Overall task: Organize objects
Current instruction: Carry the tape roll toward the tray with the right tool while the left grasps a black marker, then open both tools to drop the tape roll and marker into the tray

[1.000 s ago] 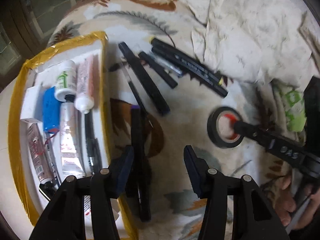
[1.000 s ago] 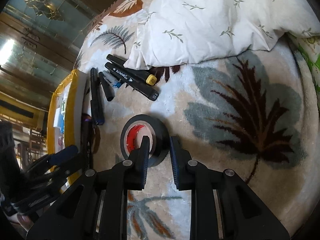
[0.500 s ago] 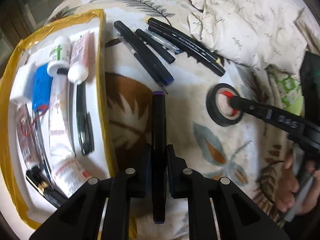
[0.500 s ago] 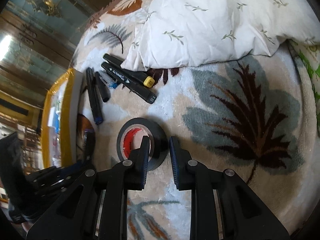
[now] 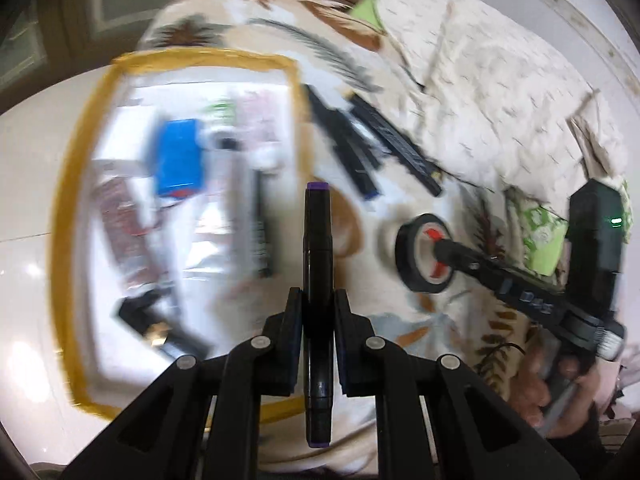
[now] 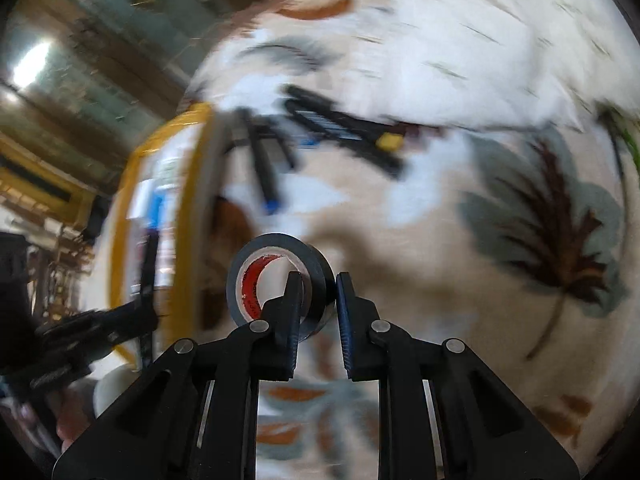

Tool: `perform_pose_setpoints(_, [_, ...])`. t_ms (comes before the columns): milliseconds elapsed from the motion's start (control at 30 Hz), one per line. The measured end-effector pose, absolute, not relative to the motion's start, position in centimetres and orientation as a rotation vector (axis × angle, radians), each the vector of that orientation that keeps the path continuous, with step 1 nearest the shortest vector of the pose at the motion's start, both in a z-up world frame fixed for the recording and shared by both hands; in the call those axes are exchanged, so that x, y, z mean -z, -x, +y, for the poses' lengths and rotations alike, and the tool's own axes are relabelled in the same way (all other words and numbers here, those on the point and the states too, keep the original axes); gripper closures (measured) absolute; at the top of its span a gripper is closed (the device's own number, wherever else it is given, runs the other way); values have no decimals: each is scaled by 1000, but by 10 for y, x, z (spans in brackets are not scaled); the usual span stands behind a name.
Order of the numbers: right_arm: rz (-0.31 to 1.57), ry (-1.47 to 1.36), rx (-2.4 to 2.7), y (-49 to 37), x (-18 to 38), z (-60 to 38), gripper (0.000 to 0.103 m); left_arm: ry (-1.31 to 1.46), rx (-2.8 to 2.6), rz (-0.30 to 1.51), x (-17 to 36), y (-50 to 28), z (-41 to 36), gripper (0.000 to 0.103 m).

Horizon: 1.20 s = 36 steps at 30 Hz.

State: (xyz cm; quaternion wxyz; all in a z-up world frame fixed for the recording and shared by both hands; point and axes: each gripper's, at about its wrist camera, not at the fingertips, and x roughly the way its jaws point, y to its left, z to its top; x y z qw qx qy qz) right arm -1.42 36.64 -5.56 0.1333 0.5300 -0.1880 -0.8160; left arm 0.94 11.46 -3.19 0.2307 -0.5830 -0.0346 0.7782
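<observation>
My left gripper [image 5: 318, 296] is shut on a black marker with purple ends [image 5: 318, 240]. It holds the marker in the air over the right rim of the yellow-edged white tray [image 5: 64, 220]. The black tape roll with a red core [image 6: 280, 244] is raised off the blanket and tilted on edge. My right gripper [image 6: 318, 280] has its jaws closing on the roll's wall, one finger inside the hole and one outside. In the left wrist view the tape roll [image 5: 404, 256] and right gripper [image 5: 442, 250] are to the right of the marker. The tray [image 6: 184, 208] appears at the left of the right wrist view.
Several black markers [image 5: 360, 152] lie on the leaf-patterned blanket beside the tray. A white pillow [image 5: 500, 92] covers the far right. Inside the tray are a blue block [image 5: 178, 156], tubes and pens. A hand [image 5: 560, 392] holds the right gripper's handle. Pale floor tiles [image 5: 24, 200] lie left.
My left gripper shut on the purple-ended marker, lifted it and swung toward the tray. My right gripper raised the tape roll off the blanket and tipped it on edge.
</observation>
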Motion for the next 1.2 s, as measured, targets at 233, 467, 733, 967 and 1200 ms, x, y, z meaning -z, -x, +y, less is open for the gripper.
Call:
perform_pose_setpoints(233, [-389,-1472,2315,23,28,290,87,1591,-2248,-208,41,-4,58,90])
perform_pose_setpoints(467, [-255,-1485,2274,20,27,230,87,1592,-2312,-338,42,15,14,90])
perform_pose_setpoints(733, [-191,-1522,2380,41,31,215,86,1577,-2395,-307,51,35,11,90])
perform_pose_setpoints(967, [-151,-1528,2396,59,37,204,86,1598,-2414,-243,58,49,18,90])
perform_pose_setpoints(1200, [-173,-1550,2380,63,42,206,86,1687,-2375,-164,69,44,19,90])
